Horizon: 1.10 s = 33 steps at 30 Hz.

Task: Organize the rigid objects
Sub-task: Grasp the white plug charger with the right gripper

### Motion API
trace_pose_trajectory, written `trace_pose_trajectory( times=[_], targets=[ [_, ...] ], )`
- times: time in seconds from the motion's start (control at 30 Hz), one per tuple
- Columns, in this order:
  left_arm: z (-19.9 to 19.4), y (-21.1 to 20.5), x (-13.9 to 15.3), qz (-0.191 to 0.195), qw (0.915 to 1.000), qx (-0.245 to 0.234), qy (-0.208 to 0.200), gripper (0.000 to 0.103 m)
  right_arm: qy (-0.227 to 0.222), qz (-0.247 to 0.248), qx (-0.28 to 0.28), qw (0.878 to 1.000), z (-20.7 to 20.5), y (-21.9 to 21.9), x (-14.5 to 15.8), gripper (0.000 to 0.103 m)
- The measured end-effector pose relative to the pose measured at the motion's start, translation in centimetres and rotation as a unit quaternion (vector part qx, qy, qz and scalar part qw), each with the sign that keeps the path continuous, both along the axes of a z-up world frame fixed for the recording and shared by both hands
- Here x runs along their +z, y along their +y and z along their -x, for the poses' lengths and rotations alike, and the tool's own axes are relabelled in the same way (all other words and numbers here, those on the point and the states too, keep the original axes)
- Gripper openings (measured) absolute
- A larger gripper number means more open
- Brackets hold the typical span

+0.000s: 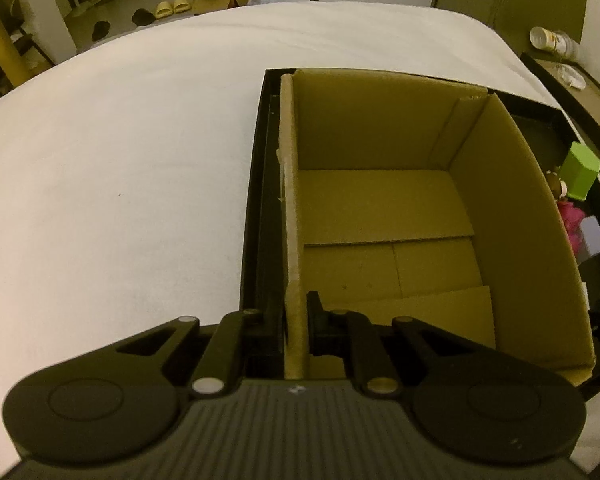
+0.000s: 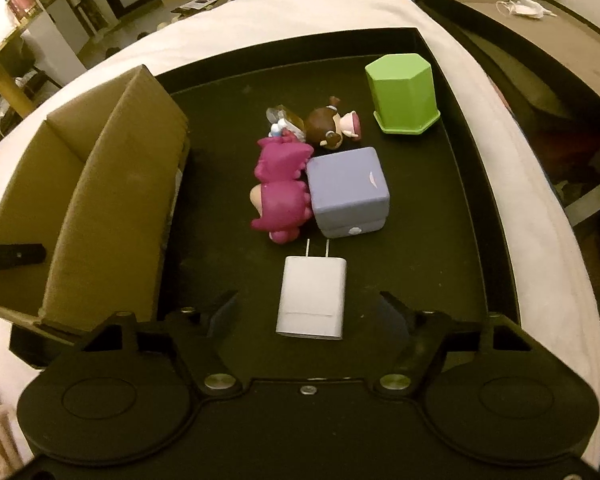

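left gripper [image 1: 296, 322] jaws clench the box [image 1: 384, 216] wall, steadying it; right gripper [image 2: 308, 312] jaws, released, straddle the charger [image 2: 312, 298] on the tray [image 2: 472, 208], ready to grasp.

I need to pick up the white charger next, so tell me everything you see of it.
The white charger is a smooth, rounded plastic block lying flat on the black tray. Its two metal prongs point away from the camera, toward the purple box, without touching it. It lies between the right gripper jaws, which are not yet pressing it.
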<state>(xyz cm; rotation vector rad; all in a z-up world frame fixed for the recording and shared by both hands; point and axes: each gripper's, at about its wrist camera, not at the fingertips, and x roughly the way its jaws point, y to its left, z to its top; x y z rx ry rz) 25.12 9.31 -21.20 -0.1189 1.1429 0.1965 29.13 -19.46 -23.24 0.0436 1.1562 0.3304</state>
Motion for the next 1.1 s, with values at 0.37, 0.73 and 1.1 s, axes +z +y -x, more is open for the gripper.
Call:
trace_pose_trajectory(
  times=[0.37, 0.73, 1.1],
  targets=[
    [0.2, 0.2, 0.4, 0.002, 0.9999, -0.006, 0.009, 0.011, -0.001, 0.024, 0.012, 1.0, 0.0, 1.1, -0.9, 0.054],
    [-0.1, -0.5, 0.6, -0.018, 0.9994, -0.025, 0.018, 0.012, -0.011, 0.029, 0.02, 0.999, 0.4, 1.4, -0.5, 0.038],
    [0.2, -0.5, 0.3, -0.017, 0.9996, -0.021, 0.004, 0.011, -0.052, 0.025, 0.043, 0.997, 0.9, 1.8, 2.7, 0.037]
  ],
)
